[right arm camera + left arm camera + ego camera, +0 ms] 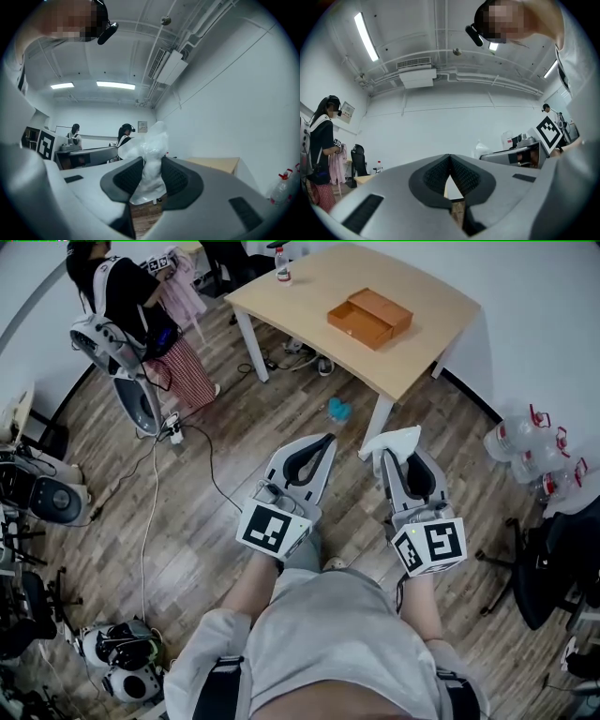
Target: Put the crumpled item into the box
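Two hand-held grippers hang side by side over a wooden floor (216, 521), well short of the near edge of a pale desk (427, 348). The right gripper (397, 457) pinches a crumpled white item (392, 439) between its black pads, and the item's loose top billows above the jaws in the right gripper view (151, 143). The left gripper (324, 440) carries nothing, and its jaws are pressed together at the tips. An open wooden box (370, 318) sits near the middle of the desk, well apart from the crumpled item. A small bottle (282, 265) stands at the desk's far left corner. A blue object (338, 410) lies on the floor just beside the desk's near leg. Another person (131, 296) stands near the room's far left, and several large water jugs (530, 451) cluster by the right wall.
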{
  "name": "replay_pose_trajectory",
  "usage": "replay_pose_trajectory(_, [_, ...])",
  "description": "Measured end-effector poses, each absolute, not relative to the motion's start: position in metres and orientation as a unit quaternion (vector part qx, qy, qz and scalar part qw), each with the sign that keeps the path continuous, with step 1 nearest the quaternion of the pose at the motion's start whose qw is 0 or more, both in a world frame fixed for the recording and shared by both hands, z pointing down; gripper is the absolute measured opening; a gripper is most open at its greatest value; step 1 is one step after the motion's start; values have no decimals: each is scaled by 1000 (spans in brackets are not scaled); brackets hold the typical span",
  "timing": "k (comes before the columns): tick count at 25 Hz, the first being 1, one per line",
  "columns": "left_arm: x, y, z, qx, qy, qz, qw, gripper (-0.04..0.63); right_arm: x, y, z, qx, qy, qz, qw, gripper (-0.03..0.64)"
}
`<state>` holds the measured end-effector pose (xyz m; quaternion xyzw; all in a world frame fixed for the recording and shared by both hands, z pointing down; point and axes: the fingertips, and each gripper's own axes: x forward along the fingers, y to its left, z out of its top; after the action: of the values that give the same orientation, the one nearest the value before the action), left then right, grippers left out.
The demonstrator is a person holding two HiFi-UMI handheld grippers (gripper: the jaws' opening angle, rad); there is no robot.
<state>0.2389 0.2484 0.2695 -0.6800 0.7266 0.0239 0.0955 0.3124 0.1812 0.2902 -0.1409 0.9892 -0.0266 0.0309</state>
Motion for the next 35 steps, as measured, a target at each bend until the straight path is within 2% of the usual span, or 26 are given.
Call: replay_pose_trajectory(35, [20, 83, 270, -765, 637, 30, 85, 13, 104, 40, 286, -250, 967, -25, 33, 120])
